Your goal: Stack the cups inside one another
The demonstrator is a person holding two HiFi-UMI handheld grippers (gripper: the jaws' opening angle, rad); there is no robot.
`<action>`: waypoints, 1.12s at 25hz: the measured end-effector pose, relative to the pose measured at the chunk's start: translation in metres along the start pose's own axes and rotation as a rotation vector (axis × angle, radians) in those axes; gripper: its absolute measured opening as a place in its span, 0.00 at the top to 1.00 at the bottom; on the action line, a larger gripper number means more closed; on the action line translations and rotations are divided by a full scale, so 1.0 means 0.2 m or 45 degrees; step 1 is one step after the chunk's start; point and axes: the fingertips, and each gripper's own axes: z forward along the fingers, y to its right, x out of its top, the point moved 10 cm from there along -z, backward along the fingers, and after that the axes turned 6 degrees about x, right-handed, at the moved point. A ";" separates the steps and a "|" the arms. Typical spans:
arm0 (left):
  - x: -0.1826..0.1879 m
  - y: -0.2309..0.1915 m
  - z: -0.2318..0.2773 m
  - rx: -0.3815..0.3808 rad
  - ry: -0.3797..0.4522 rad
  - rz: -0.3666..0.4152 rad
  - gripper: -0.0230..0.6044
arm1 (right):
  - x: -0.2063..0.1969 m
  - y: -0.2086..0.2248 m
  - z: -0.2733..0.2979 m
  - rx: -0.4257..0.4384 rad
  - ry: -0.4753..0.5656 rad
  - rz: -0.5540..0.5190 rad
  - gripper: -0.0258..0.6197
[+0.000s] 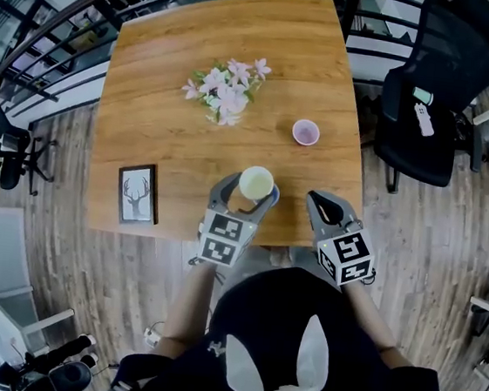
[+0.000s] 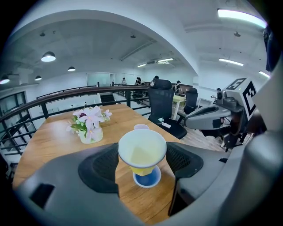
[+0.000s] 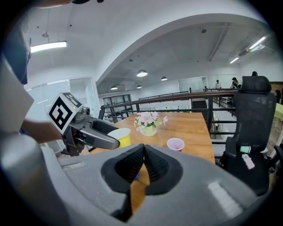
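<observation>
The yellow cup (image 2: pixel 142 152) is gripped between the jaws of the left gripper (image 1: pixel 252 193) and is held right over the blue cup (image 2: pixel 147 177), which stands on the table (image 1: pixel 152 83). The right gripper (image 3: pixel 142 164) is clenched on nothing. The yellow cup is best kept upright, centred on the blue rim and lowered fully before release. The pink cup (image 1: pixel 305 133) is left at one o'clock.
</observation>
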 end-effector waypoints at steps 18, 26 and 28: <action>-0.16 0.07 0.13 -0.005 -0.074 -0.023 0.40 | -0.01 0.00 0.01 0.020 -0.030 -0.006 0.96; -0.21 0.07 0.18 -0.014 -0.110 -0.031 0.40 | -0.01 -0.01 0.01 0.014 -0.035 -0.007 0.96; -0.23 0.08 0.20 -0.027 -0.115 -0.032 0.40 | -0.01 -0.01 0.02 0.012 -0.035 -0.005 0.96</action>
